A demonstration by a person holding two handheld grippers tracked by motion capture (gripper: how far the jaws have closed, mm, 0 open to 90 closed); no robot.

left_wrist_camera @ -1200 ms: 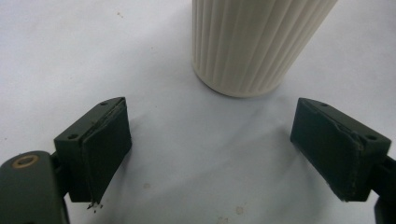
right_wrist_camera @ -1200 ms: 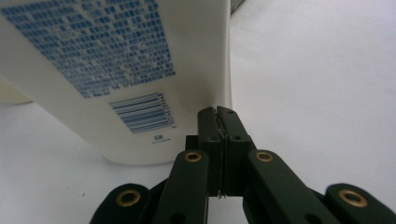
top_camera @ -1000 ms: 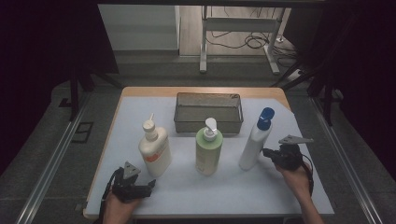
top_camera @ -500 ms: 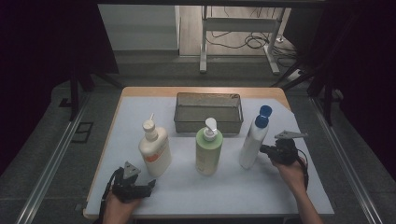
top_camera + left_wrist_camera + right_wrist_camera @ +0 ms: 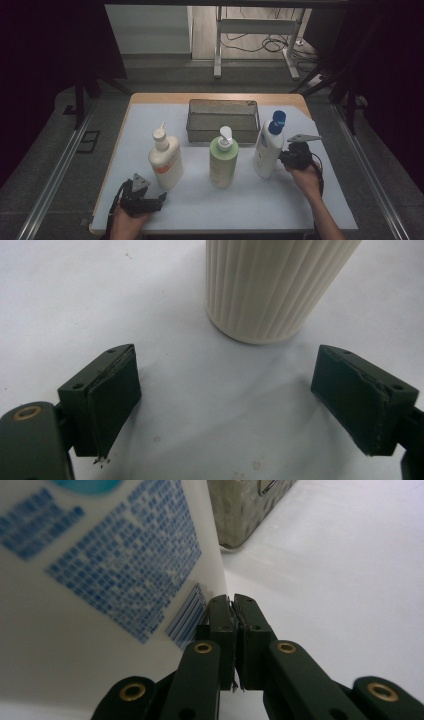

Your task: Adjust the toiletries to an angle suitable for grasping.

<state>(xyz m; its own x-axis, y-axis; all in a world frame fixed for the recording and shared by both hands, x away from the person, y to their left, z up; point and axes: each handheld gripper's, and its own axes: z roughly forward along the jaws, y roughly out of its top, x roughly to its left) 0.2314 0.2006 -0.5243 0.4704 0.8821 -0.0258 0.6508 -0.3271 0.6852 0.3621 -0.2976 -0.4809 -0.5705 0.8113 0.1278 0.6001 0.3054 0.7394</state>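
Note:
Three bottles stand in a row on the white mat [image 5: 310, 200]. A cream pump bottle [image 5: 166, 160] is at the left, a green pump bottle [image 5: 223, 162] in the middle and a white bottle with a blue cap [image 5: 266, 150] at the right. My left gripper [image 5: 161, 200] rests on the mat just in front of the cream bottle. Its jaws stand wide open [image 5: 230, 390], and the bottle's ribbed base [image 5: 270, 290] lies beyond them. My right gripper [image 5: 282, 159] is shut with nothing between its jaws. Its tips [image 5: 232, 602] press against the printed side of the white bottle [image 5: 100, 580].
A grey metal mesh basket [image 5: 223, 117] stands behind the bottles at the middle of the table, and its corner [image 5: 245, 510] is close beyond the white bottle. Bare mat lies to the right of the right hand and along the front edge.
My right gripper has slid left against the white bottle, and the bottle has shifted slightly left with it. The left gripper has not moved.

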